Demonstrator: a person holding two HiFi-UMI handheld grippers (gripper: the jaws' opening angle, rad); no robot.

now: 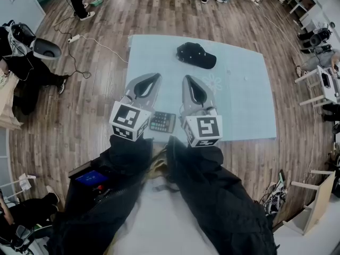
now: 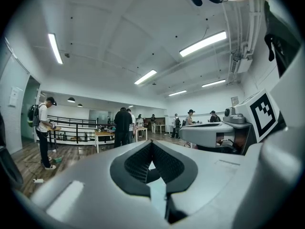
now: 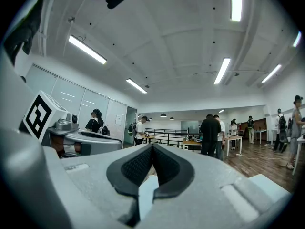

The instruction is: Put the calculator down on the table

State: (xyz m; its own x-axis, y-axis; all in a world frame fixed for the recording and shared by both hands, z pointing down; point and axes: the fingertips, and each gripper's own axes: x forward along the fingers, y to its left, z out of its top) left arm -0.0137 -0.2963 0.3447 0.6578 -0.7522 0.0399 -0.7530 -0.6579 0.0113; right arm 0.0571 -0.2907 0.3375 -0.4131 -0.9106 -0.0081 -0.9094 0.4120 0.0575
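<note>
- Currently, head view: the calculator lies flat on the pale blue table, close to its near edge. It sits between the left gripper and the right gripper, below both, and neither touches it. A black cap sits well apart, toward the far edge. Both grippers are held level, side by side, noses pointing away from the person.
- Left gripper view: jaws closed all the way, dark pads meeting at the tip, nothing between them. Beyond them is only the room and some people. The right gripper's marker cube shows at the right. The calculator is not in this view.
- Right gripper view: same story, jaws fully together with nothing pinched. The left gripper's marker cube shows at the left. No calculator here either.
- Status, as a judgement: the calculator looks already set down and released, so the task reads as done.
- Handling, judged: a small, light, rigid plastic slab. The smooth casing is likely slippery in hard jaws, and the display and keys are the weak spots.
- If a re-grip is needed, take it across the two long side edges near the middle, not on the screen face.
- It is thin and flat, so the jaws would have to come down close to the tabletop. Being near the table edge, it could be nudged off.
</note>
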